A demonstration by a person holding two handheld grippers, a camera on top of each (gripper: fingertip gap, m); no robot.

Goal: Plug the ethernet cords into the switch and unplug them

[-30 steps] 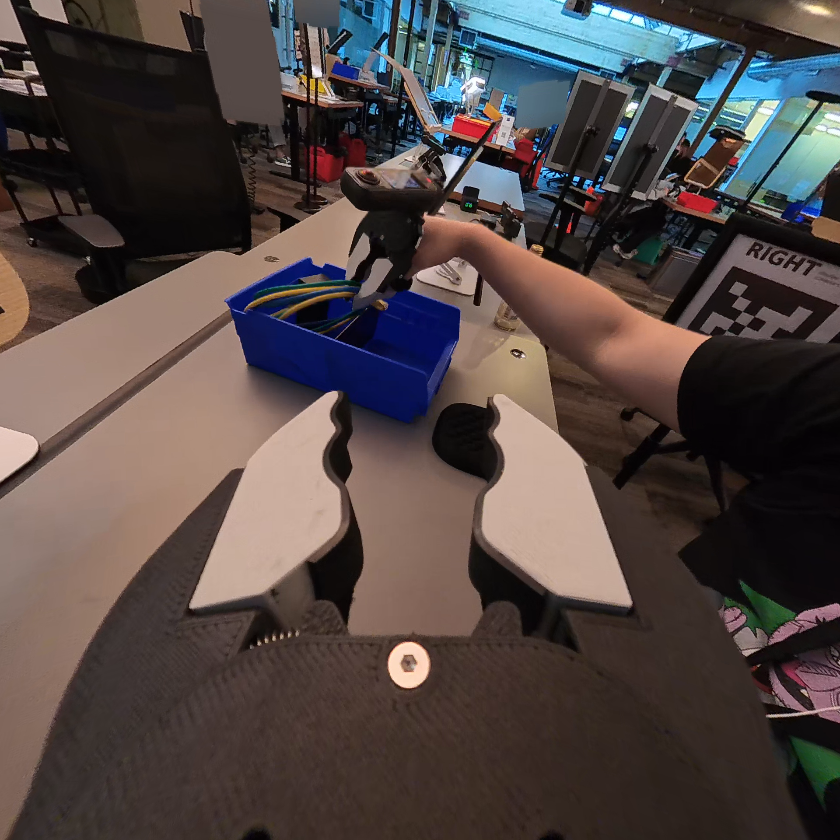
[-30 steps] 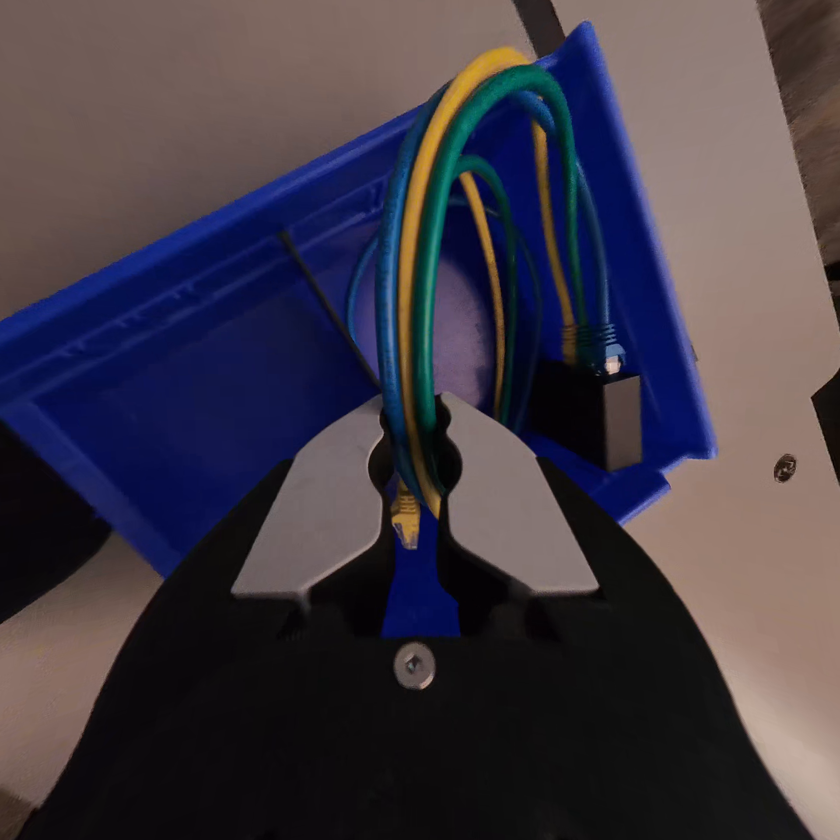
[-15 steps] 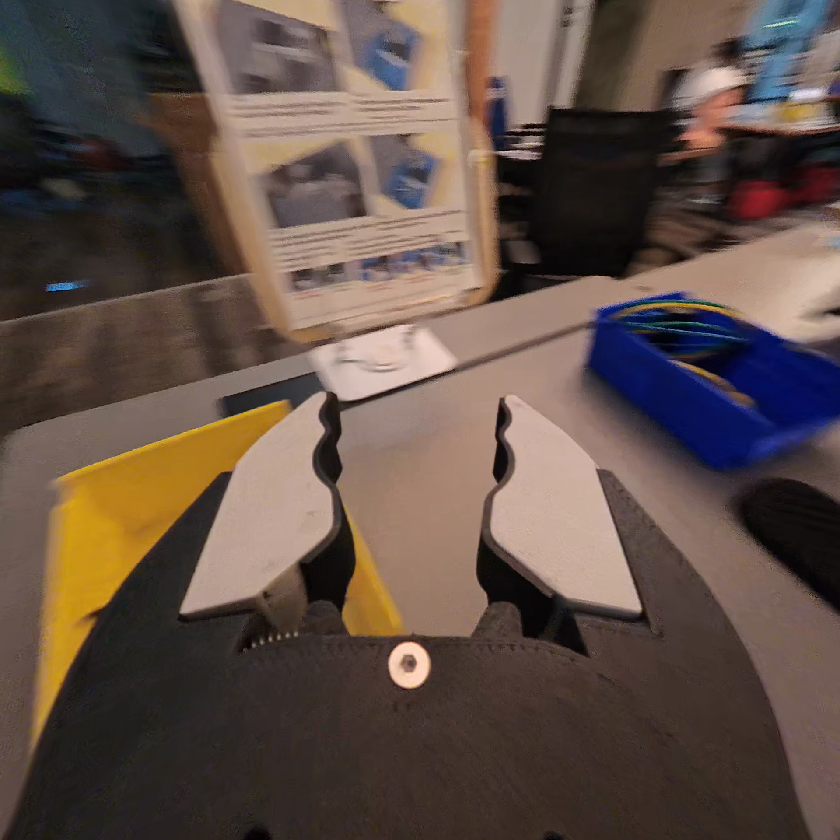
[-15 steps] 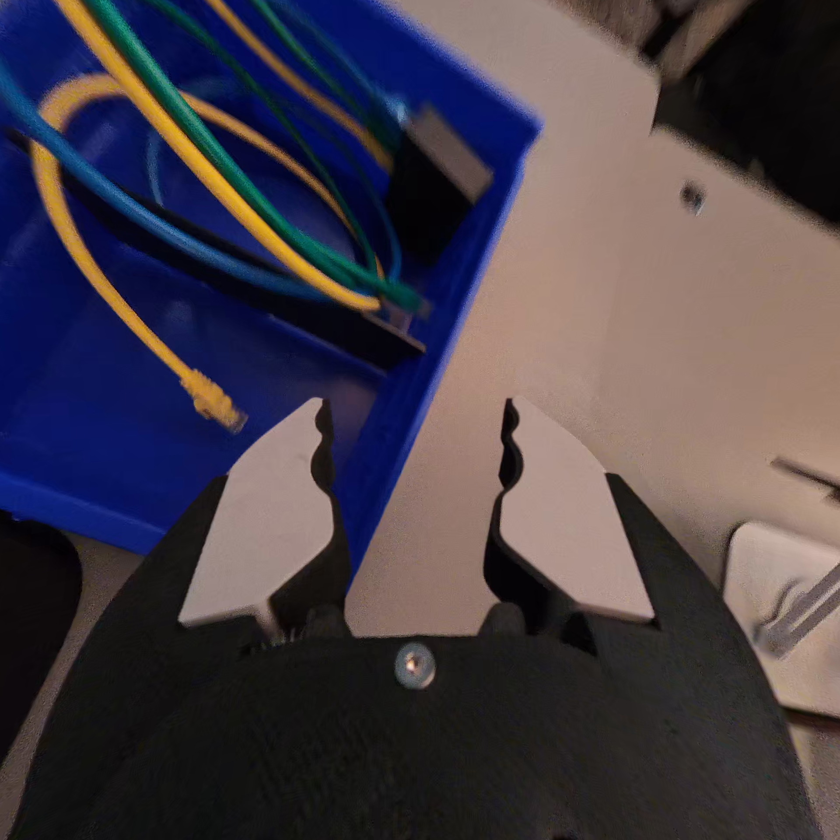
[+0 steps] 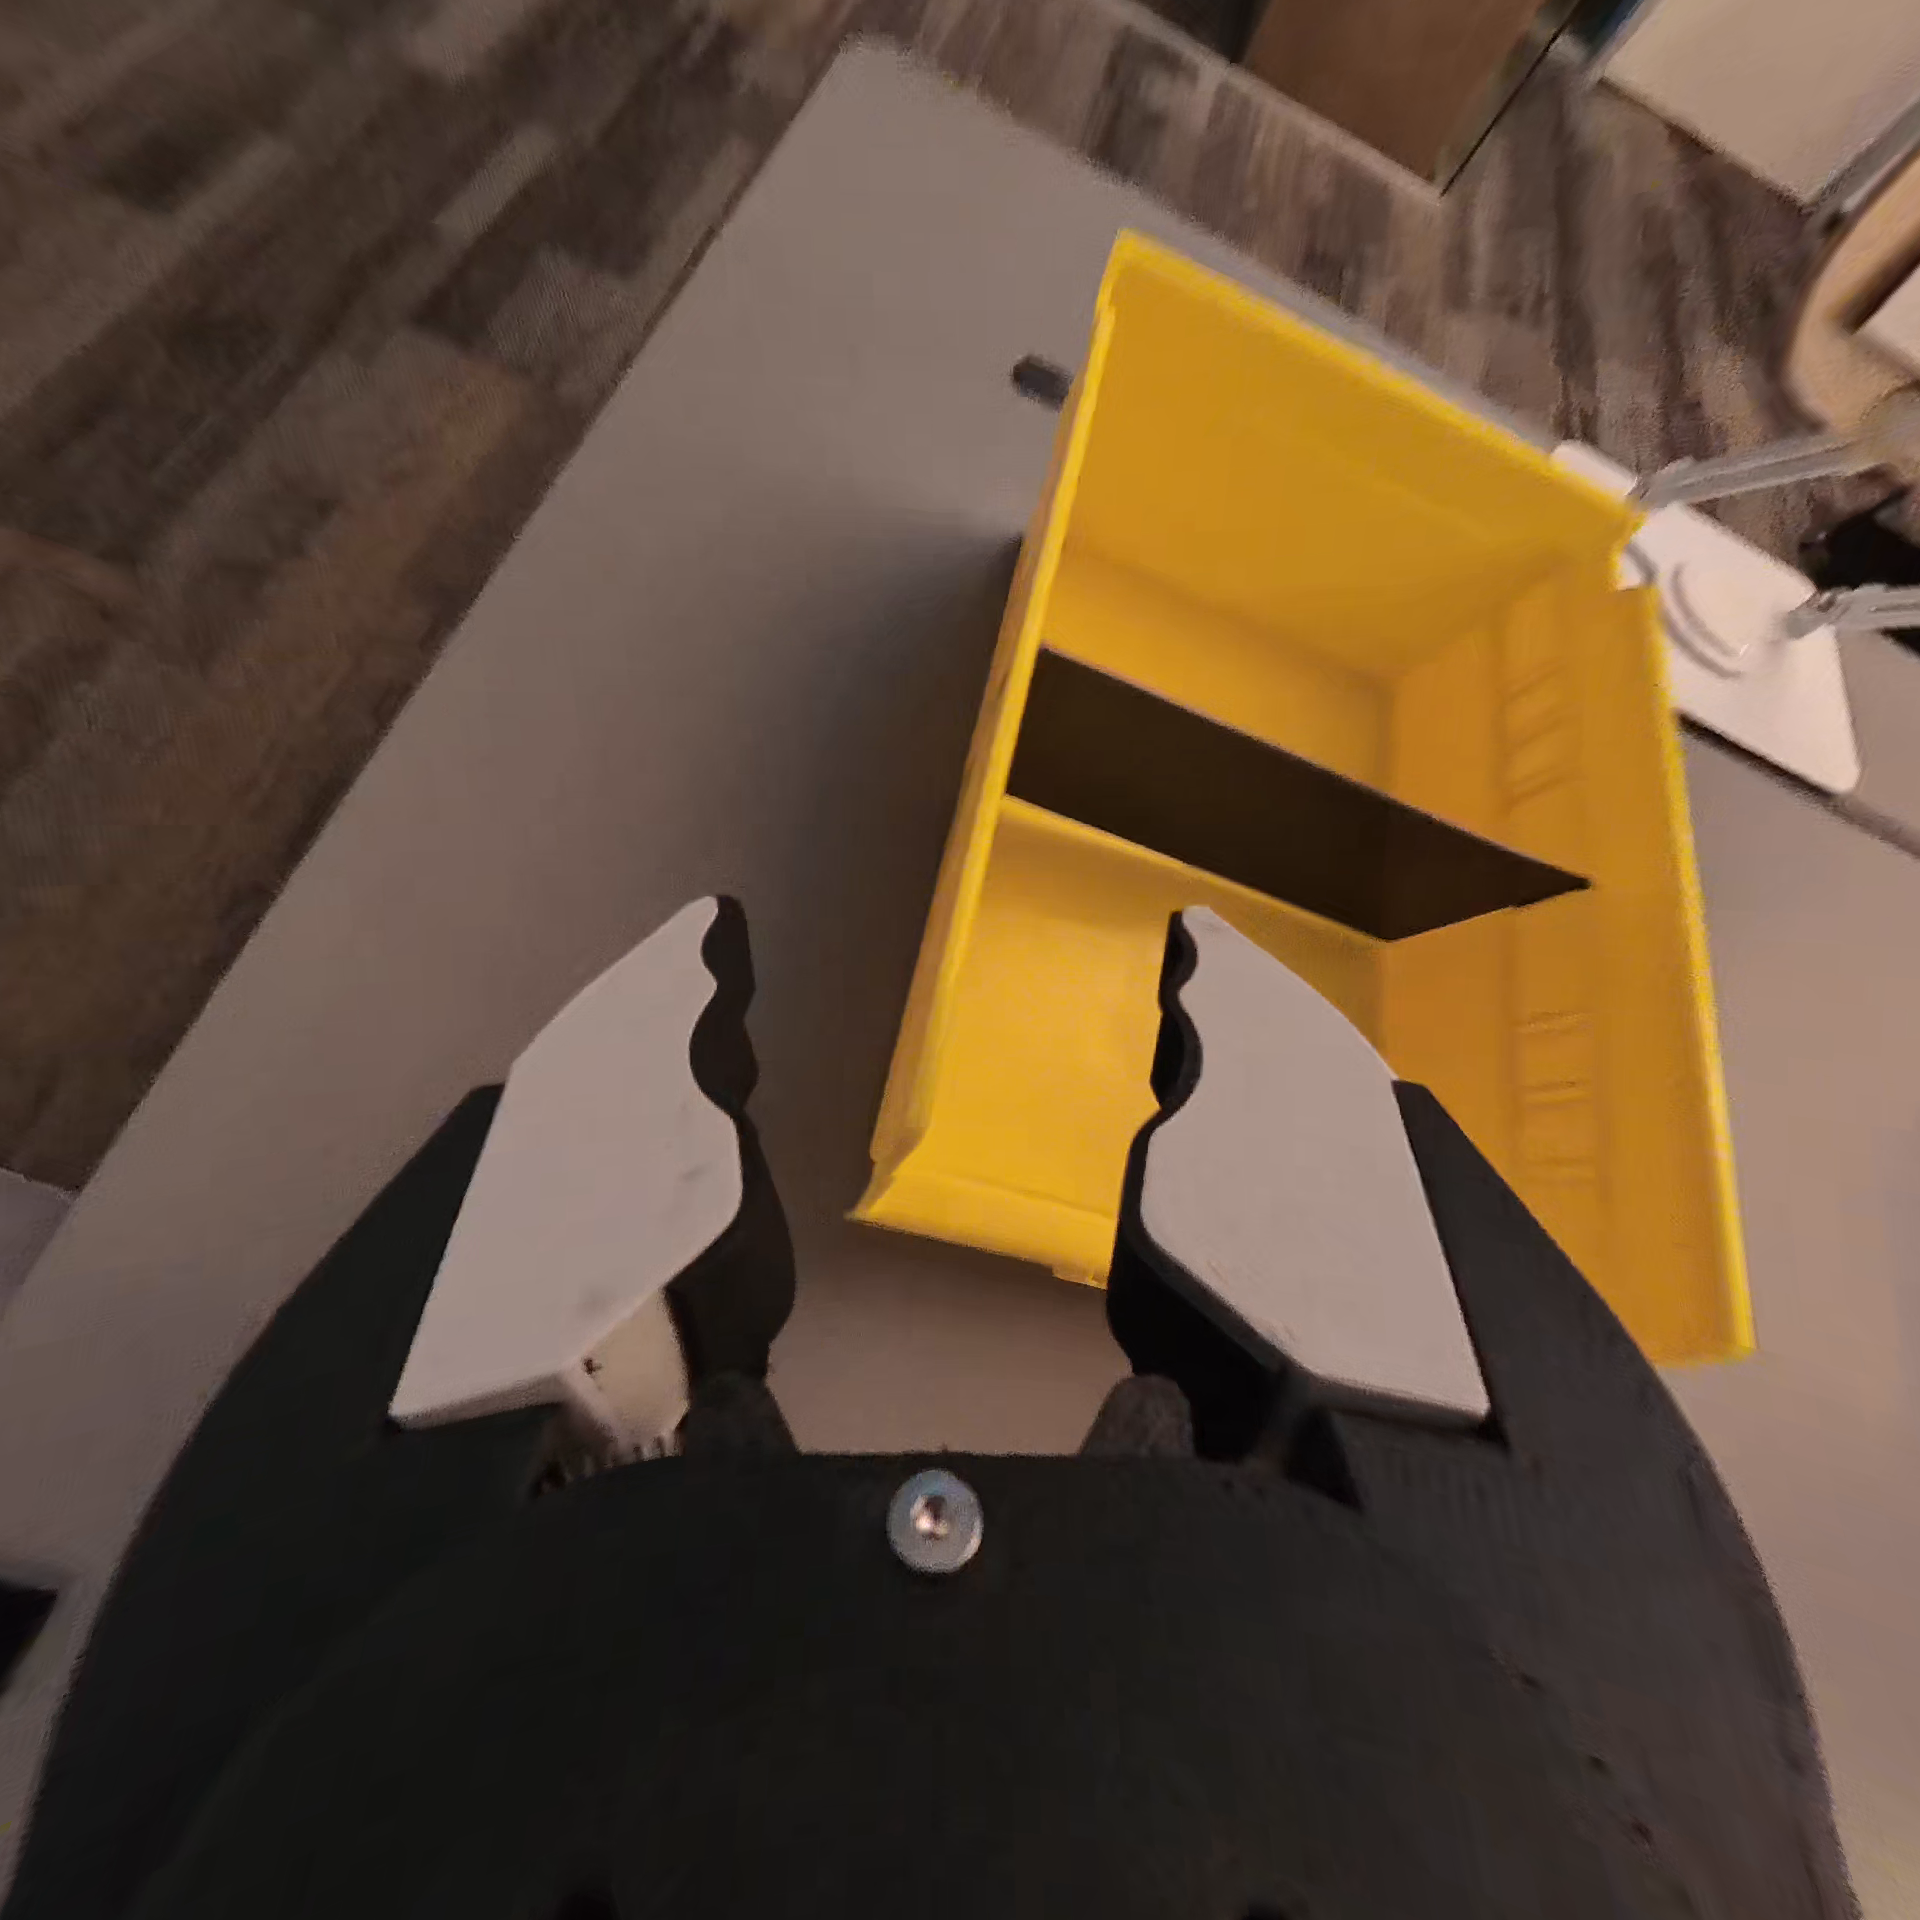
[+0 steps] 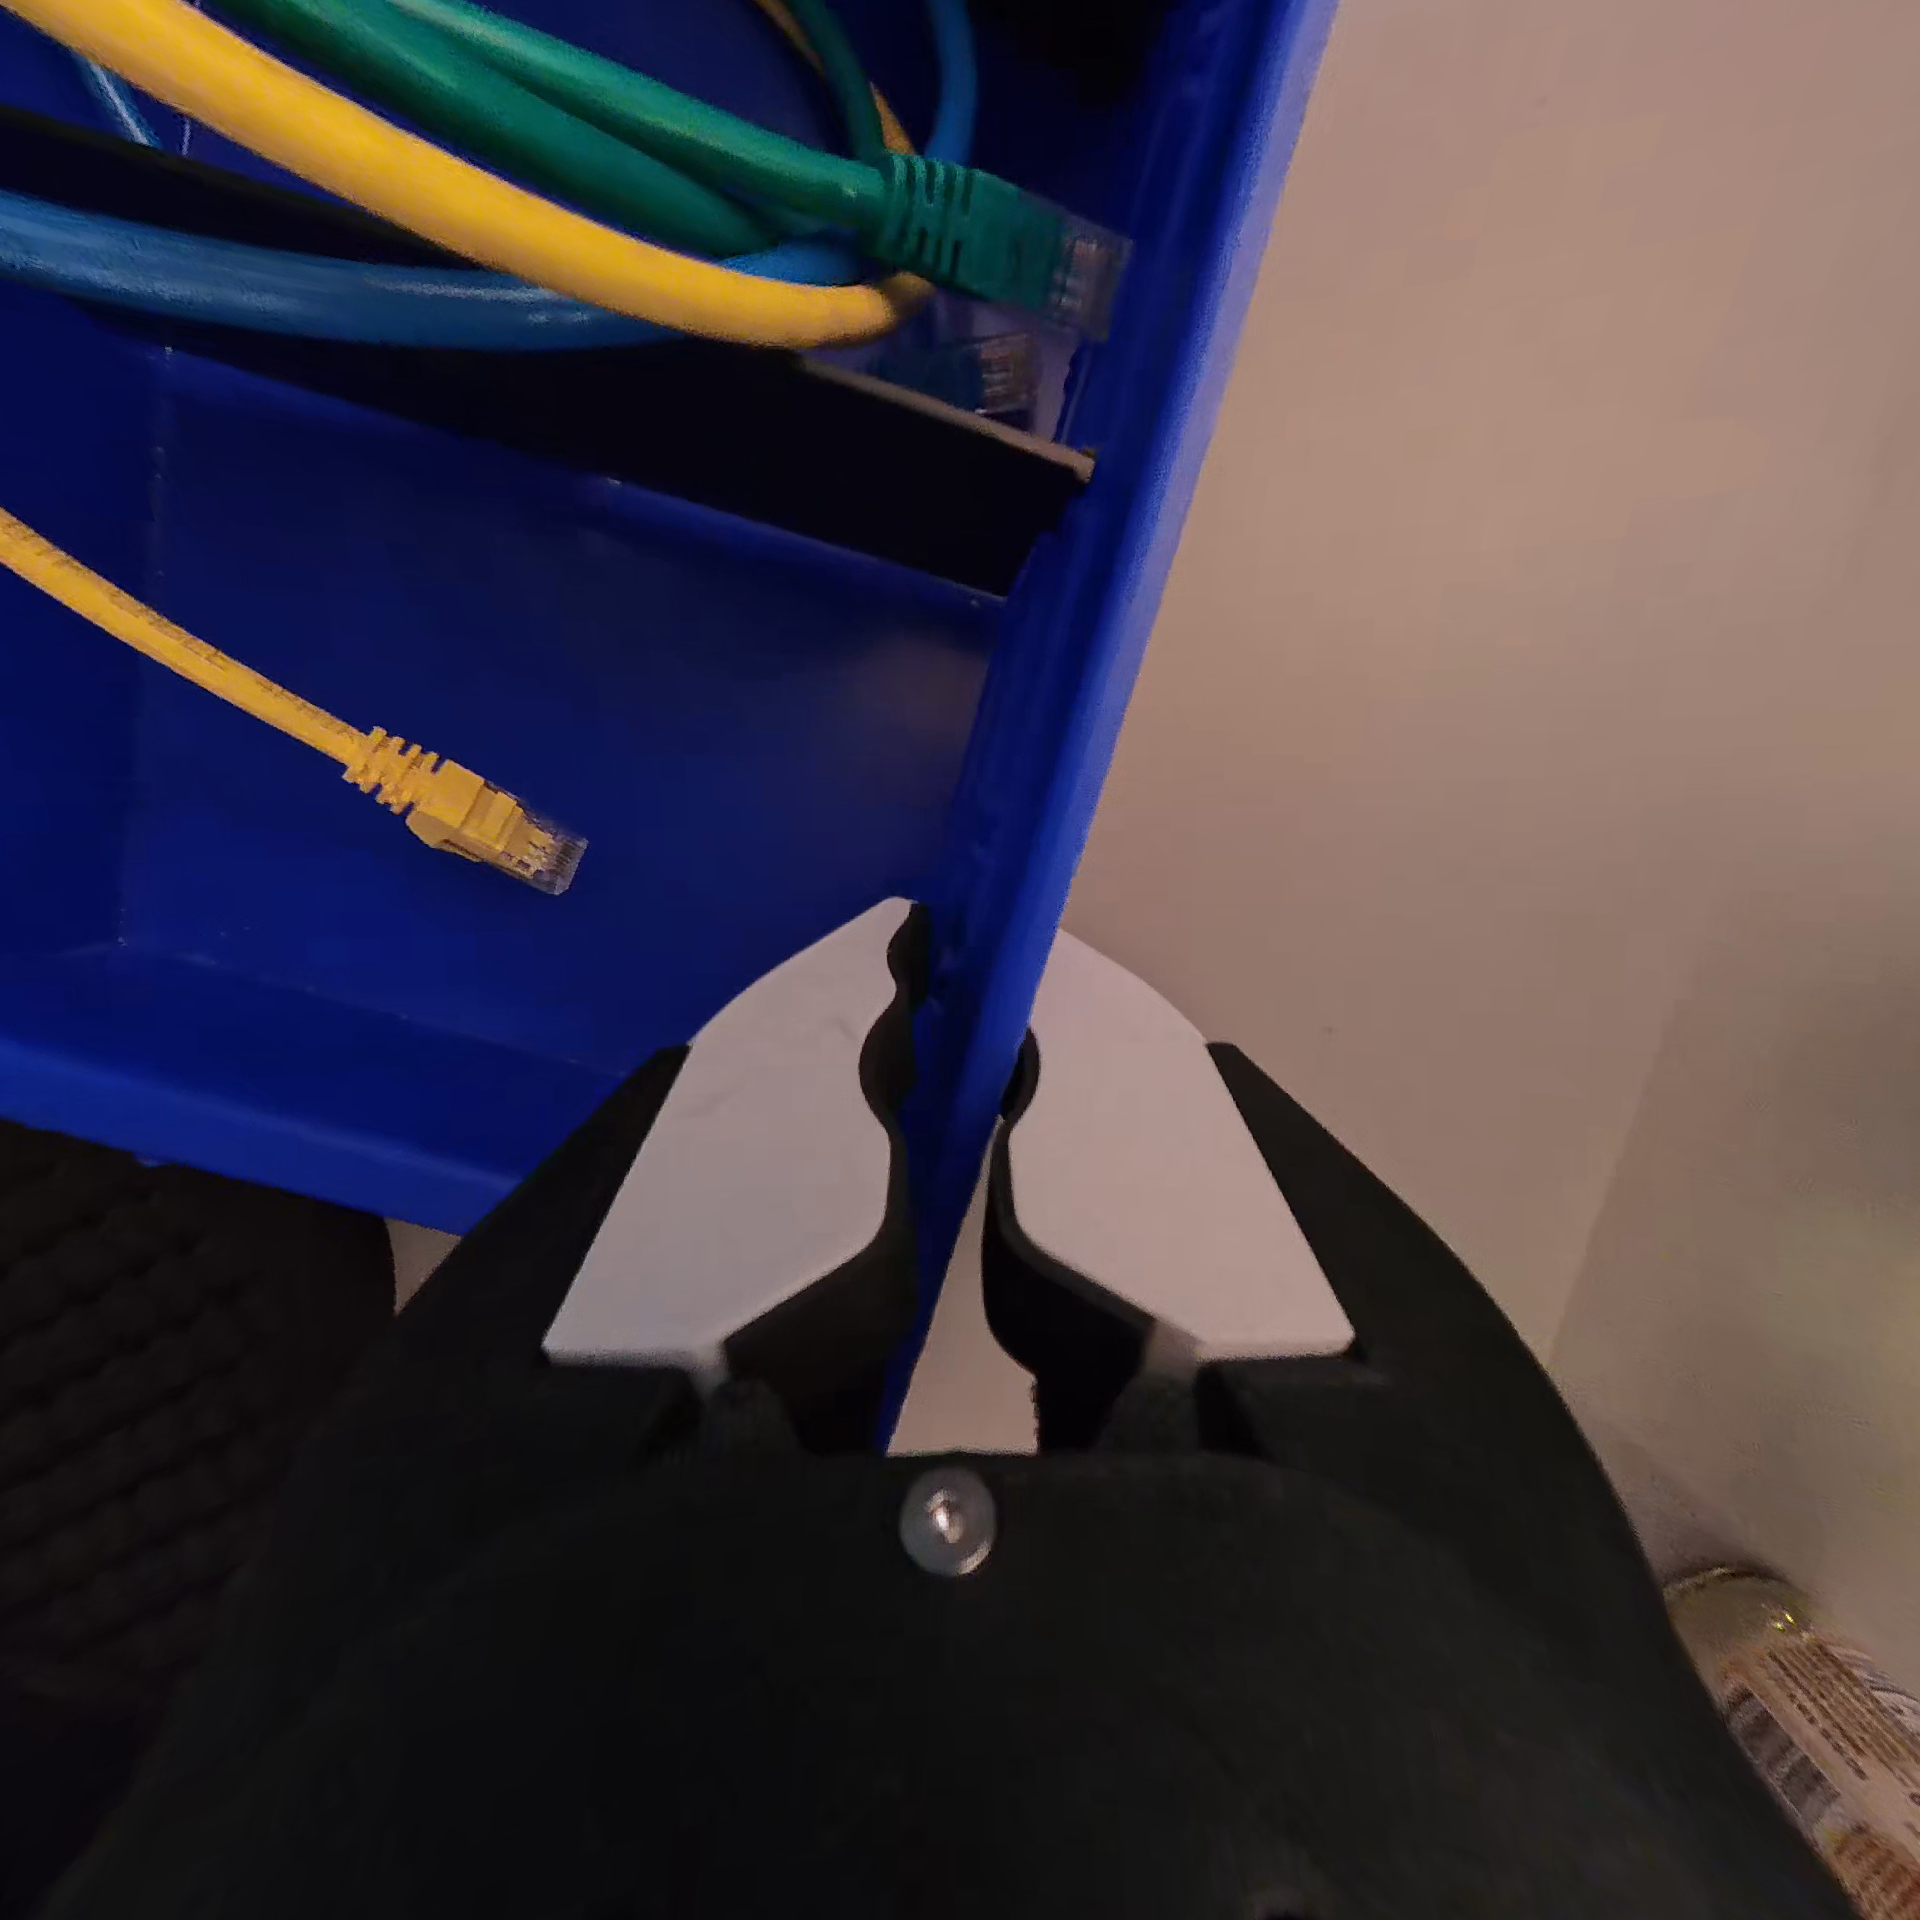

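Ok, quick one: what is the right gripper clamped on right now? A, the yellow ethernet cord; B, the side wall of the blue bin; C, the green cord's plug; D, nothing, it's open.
B: the right gripper has one finger inside and one outside the blue bin, closed on its wall, while the loose yellow cord lies free inside.

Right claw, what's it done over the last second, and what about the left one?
The right claw let go of the cord bundle, opened, shifted to the blue bin and shut on its side wall. The left claw swung away from the blue bin to above the yellow bin, open throughout. The yellow plug remains loose in the blue bin.
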